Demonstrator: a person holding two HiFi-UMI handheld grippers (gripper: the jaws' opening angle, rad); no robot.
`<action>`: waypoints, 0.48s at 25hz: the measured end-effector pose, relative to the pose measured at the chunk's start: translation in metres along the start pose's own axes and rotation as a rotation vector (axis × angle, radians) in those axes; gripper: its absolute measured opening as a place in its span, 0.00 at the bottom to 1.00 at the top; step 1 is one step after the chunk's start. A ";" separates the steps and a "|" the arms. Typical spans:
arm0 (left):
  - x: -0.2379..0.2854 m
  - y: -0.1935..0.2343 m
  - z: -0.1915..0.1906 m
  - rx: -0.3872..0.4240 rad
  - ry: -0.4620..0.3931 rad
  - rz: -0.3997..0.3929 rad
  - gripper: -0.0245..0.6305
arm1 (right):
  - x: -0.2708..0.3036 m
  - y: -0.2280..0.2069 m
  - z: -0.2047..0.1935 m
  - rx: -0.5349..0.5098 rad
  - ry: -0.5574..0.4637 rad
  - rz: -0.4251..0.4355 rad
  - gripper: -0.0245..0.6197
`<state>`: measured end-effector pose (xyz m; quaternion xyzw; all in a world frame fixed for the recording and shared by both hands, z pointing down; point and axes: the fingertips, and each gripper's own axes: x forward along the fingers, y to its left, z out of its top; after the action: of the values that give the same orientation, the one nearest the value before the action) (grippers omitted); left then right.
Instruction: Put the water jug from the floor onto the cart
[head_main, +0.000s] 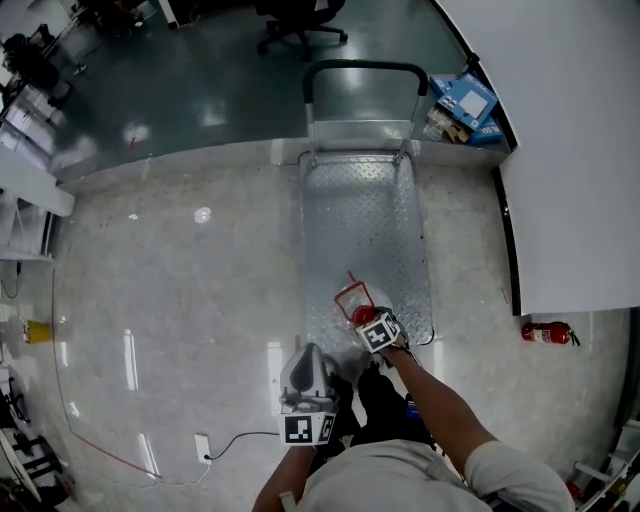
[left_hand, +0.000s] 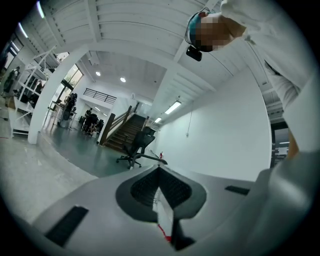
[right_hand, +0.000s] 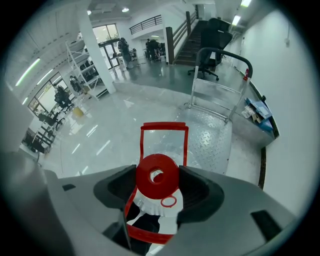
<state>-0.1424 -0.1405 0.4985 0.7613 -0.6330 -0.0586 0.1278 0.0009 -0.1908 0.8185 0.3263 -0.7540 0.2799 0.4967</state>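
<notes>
Right tool (right_hand: 157, 176) pinching water jug (right_hand: 148, 181) by cap; weight may slip before cart (head_main: 365, 220). Left tool (left_hand: 161, 192) pressed together, seemingly empty.

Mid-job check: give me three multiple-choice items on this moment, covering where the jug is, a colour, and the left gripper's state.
1. Where is the jug relative to the cart?
A. Over its near end
B. At its far end
C. Off it, to its left
2. What colour is the jug's cap?
A. Blue
B. Red
C. Green
3. The left gripper has its fingers:
A. wide apart
B. closed on the jug
C. together, holding nothing

Answers: 1 A, as the head view shows. 2 B, seen in the right gripper view. 3 C, the fingers meet in its own view.
</notes>
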 end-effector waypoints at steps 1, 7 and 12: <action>0.001 -0.001 -0.001 0.000 0.003 0.006 0.04 | 0.000 -0.002 -0.002 -0.007 0.006 0.006 0.46; 0.009 -0.004 0.000 0.009 -0.001 0.027 0.04 | 0.005 0.000 -0.006 -0.034 0.004 0.021 0.46; 0.009 -0.007 0.011 0.014 -0.016 0.033 0.04 | -0.017 0.006 0.005 -0.069 -0.007 0.009 0.46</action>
<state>-0.1364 -0.1497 0.4864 0.7512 -0.6468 -0.0580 0.1185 -0.0013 -0.1866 0.8001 0.3065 -0.7666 0.2545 0.5036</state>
